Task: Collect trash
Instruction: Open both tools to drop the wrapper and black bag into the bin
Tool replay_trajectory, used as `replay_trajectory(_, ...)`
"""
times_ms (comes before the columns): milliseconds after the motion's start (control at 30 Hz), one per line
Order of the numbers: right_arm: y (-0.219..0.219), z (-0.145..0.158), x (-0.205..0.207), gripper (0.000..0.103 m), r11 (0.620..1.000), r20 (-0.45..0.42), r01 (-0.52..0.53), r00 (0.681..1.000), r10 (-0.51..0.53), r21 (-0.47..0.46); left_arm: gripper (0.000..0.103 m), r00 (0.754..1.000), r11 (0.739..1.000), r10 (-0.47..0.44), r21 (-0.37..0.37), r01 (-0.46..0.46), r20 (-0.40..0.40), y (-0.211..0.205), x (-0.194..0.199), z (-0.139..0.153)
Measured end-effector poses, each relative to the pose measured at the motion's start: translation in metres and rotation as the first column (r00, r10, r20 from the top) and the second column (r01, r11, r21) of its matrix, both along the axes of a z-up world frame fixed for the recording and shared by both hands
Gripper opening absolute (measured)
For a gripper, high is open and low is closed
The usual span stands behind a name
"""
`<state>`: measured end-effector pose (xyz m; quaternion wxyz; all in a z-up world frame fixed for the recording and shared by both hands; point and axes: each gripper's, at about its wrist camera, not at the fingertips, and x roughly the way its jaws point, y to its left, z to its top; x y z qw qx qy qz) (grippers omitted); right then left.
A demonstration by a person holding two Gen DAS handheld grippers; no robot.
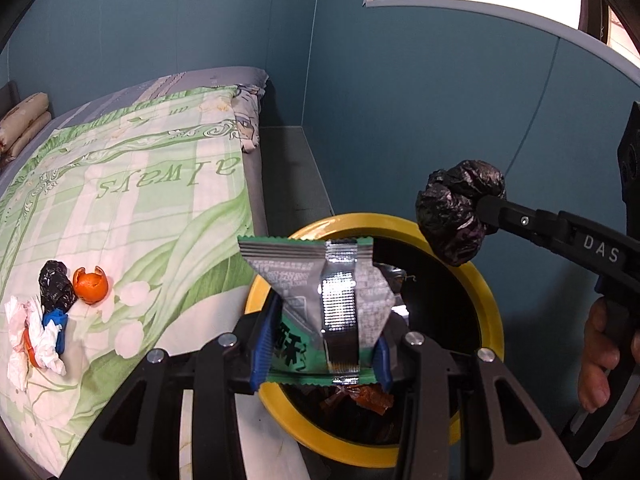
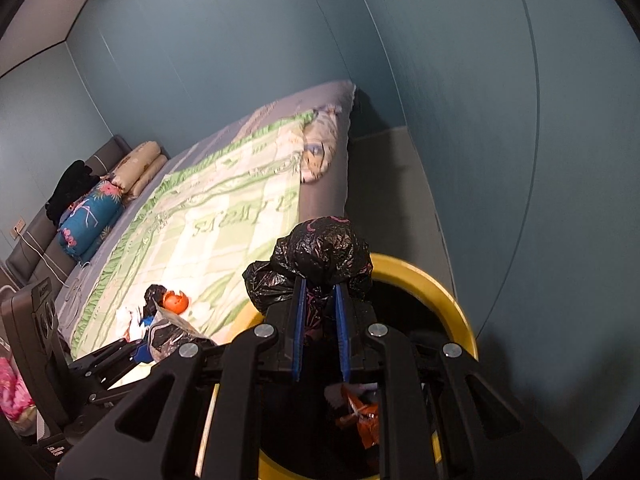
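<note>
We see a bed (image 1: 224,76) against blue walls, covered by a green and white quilt (image 1: 132,200). Near the quilt's edge closest to us lies a small heap: an orange peel (image 1: 91,285), a black crumpled bag (image 1: 56,285), white tissue (image 1: 30,330) and a blue scrap (image 1: 56,320), all touching or just beside one another. Pillows (image 2: 138,170) lie at the head of the bed. Beside the bed stands a yellow-rimmed bin (image 1: 486,292) with a dark lining and an orange wrapper (image 2: 362,414) already inside.

The snack packet (image 1: 320,308) stands upright over the bin's mouth, its long axis vertical, silver back seam facing our left camera. The left tool (image 1: 320,344) is clenched on its lower half, blue pads pressing both sides.

The right tool (image 2: 320,300) grips a wadded black plastic ball (image 2: 320,256), narrow between its pads, just above the bin's rim. A hand (image 1: 604,360) holds that tool's handle.
</note>
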<state>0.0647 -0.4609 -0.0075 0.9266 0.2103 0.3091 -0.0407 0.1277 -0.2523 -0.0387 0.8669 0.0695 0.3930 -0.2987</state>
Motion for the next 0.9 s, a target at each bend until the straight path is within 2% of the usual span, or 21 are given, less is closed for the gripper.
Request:
replay_trajectory(133,-0.001,-0.007,0.001,0.014,1.0,-0.024,-0.011,1.0,0.011,0.014,0.038,1.0,1.0,0.006,0.009,-0.005,-0.012,-0.002,0.001,-0.006)
replay_trajectory(300,0.001,-0.008,0.001,0.034,1.0,-0.035,-0.014,0.999,0.014,0.023,0.047,1.0,1.0,0.006,0.002,-0.006,-0.025,-0.003,0.002,-0.008)
replay_trajectory(467,-0.006,-0.007,-0.004,0.041,0.999,-0.022,0.015,1.0,-0.015,0.029,0.058,1.0,1.0,0.018,-0.006,-0.018,-0.013,0.003,0.0,-0.006)
replay_trajectory(633,-0.008,0.001,-0.011,0.048,0.999,0.03,0.028,0.999,-0.029,0.031,0.077,0.999,0.999,0.039,-0.03,-0.039,0.008,0.013,-0.002,0.004)
replay_trajectory(733,-0.007,0.008,-0.016,0.054,0.999,0.07,0.029,0.997,-0.031,0.028,0.082,0.998,0.998,0.051,-0.046,-0.05,0.022,0.021,-0.004,0.011)
replay_trajectory(800,-0.006,0.012,-0.02,0.064,0.999,0.1,0.031,0.994,-0.033,0.024,0.086,0.997,0.996,0.066,-0.055,-0.064,0.039,0.028,-0.005,0.017)
replay_trajectory(900,-0.004,0.017,-0.023,0.072,1.0,0.138,0.013,0.99,-0.016,0.026,0.087,0.993,0.994,0.097,-0.064,-0.092,0.067,0.041,-0.006,0.025)
